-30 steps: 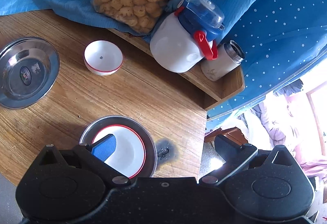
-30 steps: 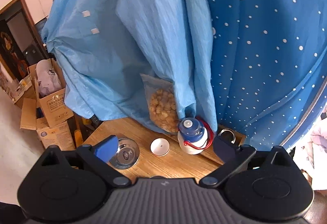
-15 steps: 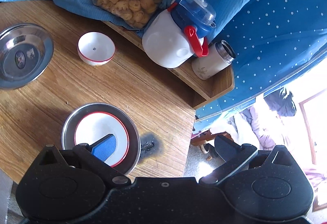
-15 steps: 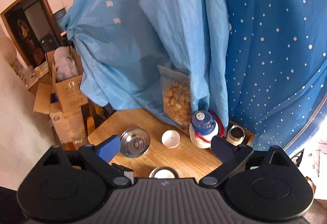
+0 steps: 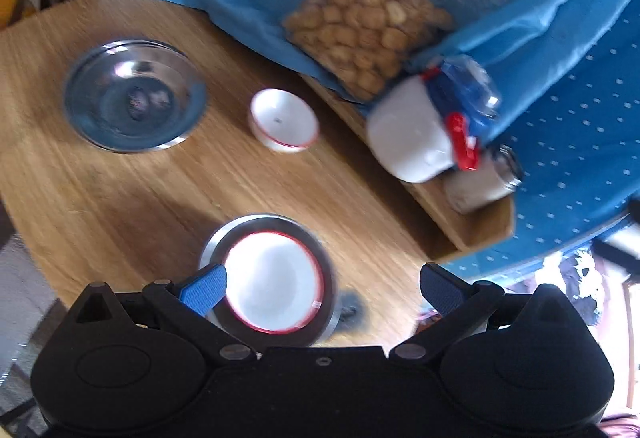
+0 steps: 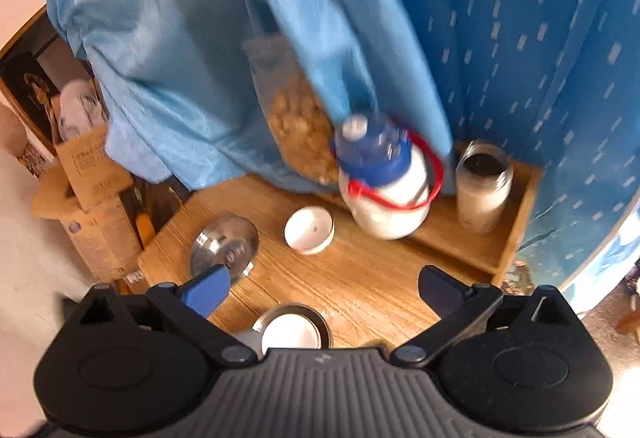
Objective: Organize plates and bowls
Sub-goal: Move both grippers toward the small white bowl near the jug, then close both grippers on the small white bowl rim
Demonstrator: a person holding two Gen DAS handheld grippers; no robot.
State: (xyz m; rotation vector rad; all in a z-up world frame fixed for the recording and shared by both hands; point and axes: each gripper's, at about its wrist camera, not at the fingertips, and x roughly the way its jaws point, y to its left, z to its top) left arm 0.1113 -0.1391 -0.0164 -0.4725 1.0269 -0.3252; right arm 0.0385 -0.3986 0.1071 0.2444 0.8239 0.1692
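On the round wooden table (image 5: 120, 198), a white red-rimmed bowl (image 5: 274, 280) sits inside a steel plate (image 5: 326, 312); the left gripper (image 5: 320, 284) hovers wide, empty; the right gripper (image 6: 324, 288) is opening, empty.

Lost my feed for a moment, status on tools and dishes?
Left tool open, empty. Right tool opening, empty. White bowl nested in steel plate; small bowl and steel dish apart. Nothing blocking.

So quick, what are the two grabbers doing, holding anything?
Left gripper: open, holding nothing.
Right gripper: jaws opening, nothing between them.
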